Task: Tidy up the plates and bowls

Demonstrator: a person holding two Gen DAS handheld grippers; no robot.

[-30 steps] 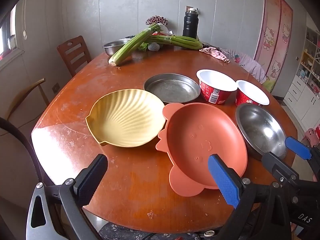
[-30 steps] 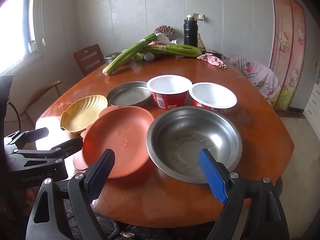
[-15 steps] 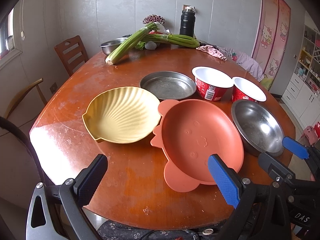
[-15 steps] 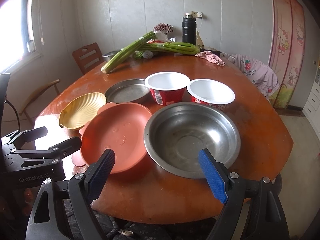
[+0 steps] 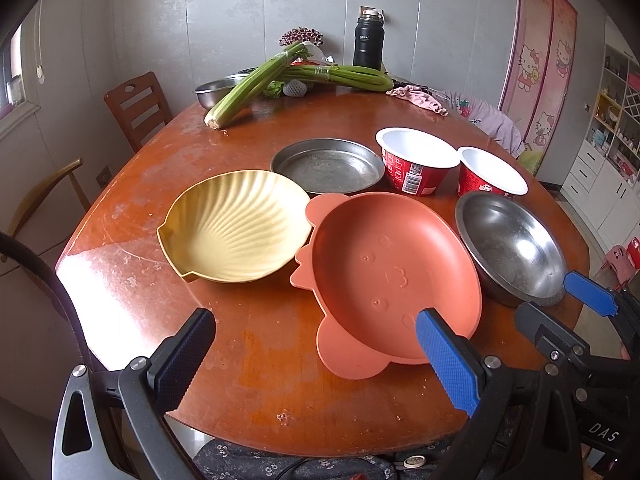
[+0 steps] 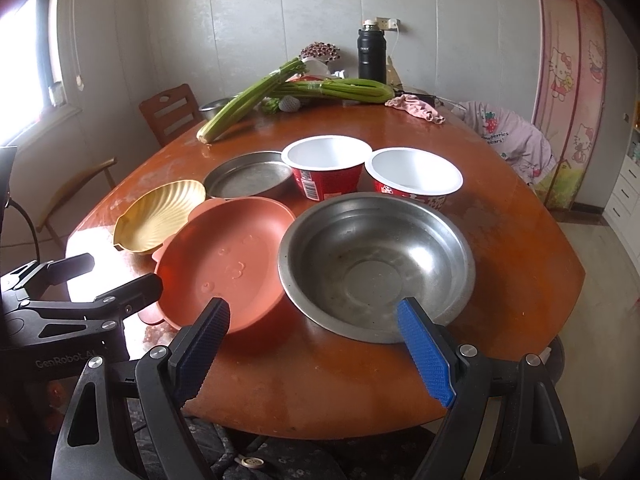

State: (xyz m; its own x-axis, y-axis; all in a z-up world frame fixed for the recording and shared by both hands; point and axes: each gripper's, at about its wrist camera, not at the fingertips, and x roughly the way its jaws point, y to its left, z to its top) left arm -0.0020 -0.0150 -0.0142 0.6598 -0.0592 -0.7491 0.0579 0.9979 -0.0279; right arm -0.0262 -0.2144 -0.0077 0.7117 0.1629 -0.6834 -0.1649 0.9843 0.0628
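- The left gripper point(image 5: 316, 356) hovers over the near edge of the round wooden tabletop point(image 5: 260, 360), its jaws spread wide with nothing between them.
- The right gripper point(image 6: 316, 350) hangs low over the near edge as well, jaws spread wide and empty; its blue fingertips point(image 6: 424, 356) sit just in front of the steel bowl's near rim.
- In the right wrist view the left gripper shows at the left edge, beside the orange plate.
- The yellow shell-shaped plate point(image 5: 236, 228) lies on the left part of the tabletop, its rim just beside or touching the orange plate's ear-shaped tab; which, cannot be told.
- The orange plate point(image 5: 388, 276), with rounded tabs on its rim and a faint face pressed into its middle, sits in the centre near the front.
- The steel bowl point(image 6: 376, 264) stands on the right; in the right wrist view its rim overlaps the edge of the orange plate.
- A shallow round metal pan point(image 5: 328, 166) lies behind the yellow and orange plates.
- Two red paper bowls with white insides stand upright behind the steel bowl: the left paper bowl point(image 6: 326, 170) touches or nearly touches the metal pan, and the right paper bowl point(image 6: 414, 178) is just beside it.
- At the far side lie celery stalks point(image 5: 256, 84), a black flask point(image 5: 369, 46), a pink cloth point(image 5: 420, 96) and another steel bowl point(image 5: 214, 90).
- A wooden chair point(image 5: 138, 110) stands to the left of the tabletop.
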